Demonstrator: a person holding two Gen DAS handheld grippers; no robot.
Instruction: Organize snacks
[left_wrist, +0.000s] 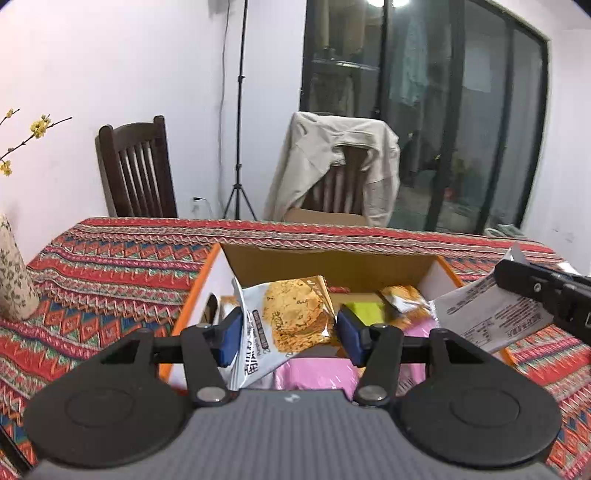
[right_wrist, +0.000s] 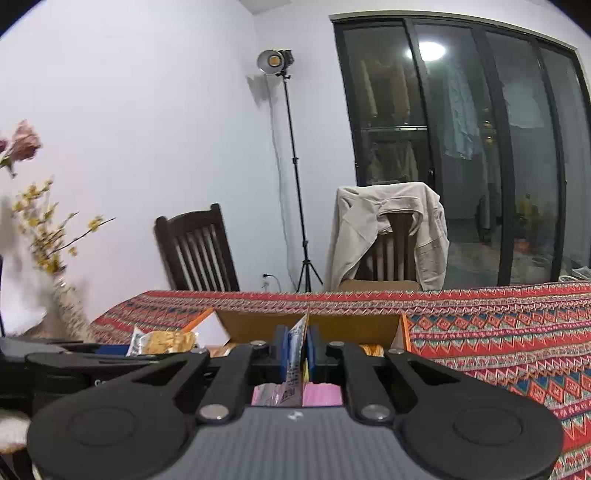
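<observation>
At the centre of the left wrist view, the left gripper (left_wrist: 290, 334) has its blue pads set against both sides of a silvery-white cookie packet printed with a golden biscuit (left_wrist: 284, 325), gripping it above the open cardboard box with orange-edged white walls (left_wrist: 199, 295). Inside that box, below and beyond the packet, lie a pink wrapped pack (left_wrist: 317, 373), a yellow-green pack (left_wrist: 364, 312) and a crinkled orange-and-silver snack bag (left_wrist: 404, 301). At the right edge of that frame the right gripper (left_wrist: 546, 291) comes in level from the side, carrying a flat white packet with small black print (left_wrist: 480, 314) over the box's right wall. In the right wrist view the right gripper's fingers sit nearly together at mid-frame, pinching this thin packet edge-on, with the box's brown inner wall just beyond. The box stands on a table under a red patterned woven cloth (left_wrist: 110, 266). Both tools point forward, roughly level, toward two dark wooden chairs (left_wrist: 136, 170), one draped with a beige jacket (left_wrist: 332, 162).
</observation>
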